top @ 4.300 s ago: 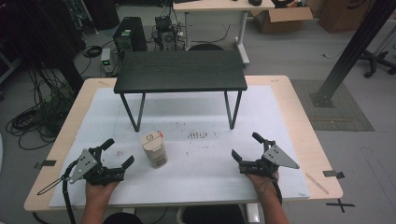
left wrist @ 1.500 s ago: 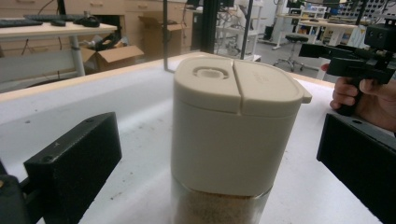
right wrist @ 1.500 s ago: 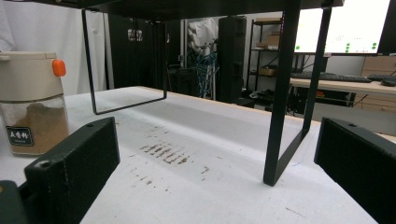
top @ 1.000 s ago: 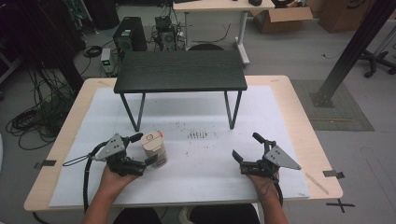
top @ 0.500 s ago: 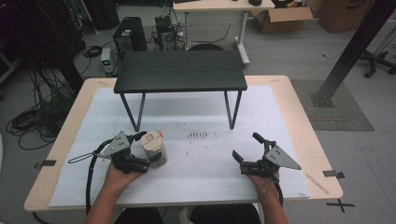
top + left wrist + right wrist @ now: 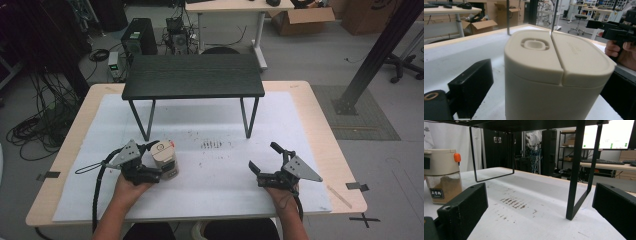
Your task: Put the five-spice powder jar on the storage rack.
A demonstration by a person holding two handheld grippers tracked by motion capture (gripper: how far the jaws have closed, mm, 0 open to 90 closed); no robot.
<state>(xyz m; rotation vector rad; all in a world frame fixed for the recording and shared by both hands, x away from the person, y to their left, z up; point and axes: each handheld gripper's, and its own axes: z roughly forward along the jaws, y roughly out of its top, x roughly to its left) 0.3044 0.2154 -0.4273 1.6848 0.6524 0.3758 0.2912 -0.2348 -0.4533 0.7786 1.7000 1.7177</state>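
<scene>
Black shelf rack (image 6: 193,76) stands at the far half of the white mat (image 6: 210,200), its thin legs planted well behind the jar; nothing sits between the rack and either gripper except a patch of brown specks (image 6: 211,145) on the mat, mid-table. Spice jar (image 6: 165,159) sits left of centre on the mat, near the person's edge, upright, long axis vertical, beige lid up; the orange tab (image 6: 457,157) on the lid's side shows in the right gripper view, facing that camera. Left gripper (image 6: 152,162) is at the jar, jaws either side of it and just been closing in; left gripper view shows a gap between the left jaw and the jar wall, the right jaw is tucked behind the jar body so contact there can't be told. Jaws still fairly wide, no firm grip visible. Jar's lower half is cut off in that view and its label reads too small in the right gripper view. Right gripper (image 6: 262,160) rests on the mat well apart from the jar, jaws spread wide, nothing between them. Right hand (image 6: 282,192) partly under the gripper body. Cardboard boxes (image 6: 305,15) and cables (image 6: 35,130) on the floor beyond, dim.
</scene>
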